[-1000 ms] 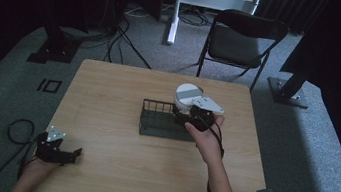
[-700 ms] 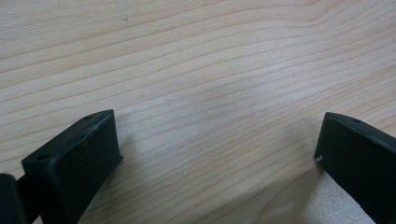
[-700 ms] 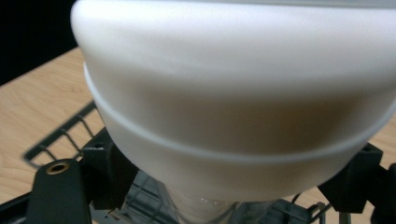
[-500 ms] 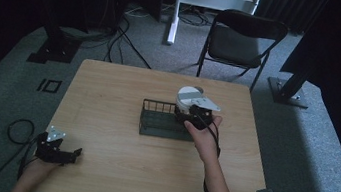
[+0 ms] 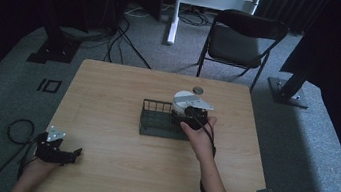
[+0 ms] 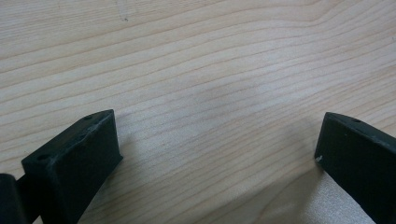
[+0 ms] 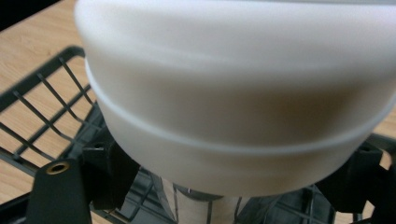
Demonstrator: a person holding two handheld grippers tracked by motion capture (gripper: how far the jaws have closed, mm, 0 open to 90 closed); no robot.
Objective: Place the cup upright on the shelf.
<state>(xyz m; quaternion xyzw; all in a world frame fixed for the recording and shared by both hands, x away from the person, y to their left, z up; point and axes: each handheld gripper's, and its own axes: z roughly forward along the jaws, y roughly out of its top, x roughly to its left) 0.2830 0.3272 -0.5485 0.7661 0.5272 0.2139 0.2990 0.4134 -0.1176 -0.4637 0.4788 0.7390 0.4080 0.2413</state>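
White bowl over the wire basket.
Right tongs (image 5: 187, 114) gripped the white bowl (image 7: 233, 93) above the basket (image 5: 154, 124); left tongs (image 5: 67, 154) gaped at the worktop's (image 5: 124, 84) near-left corner.

You are looking at nothing that can be read: no lettering, label, brand, number or sign is showing anywhere. The white container (image 7: 233, 93) your right gripper (image 5: 191, 115) is closing on is showing a plain, unmarked wall, and the bare wooden table (image 6: 196, 70) under your left gripper (image 5: 57, 153) is carrying only its grain.
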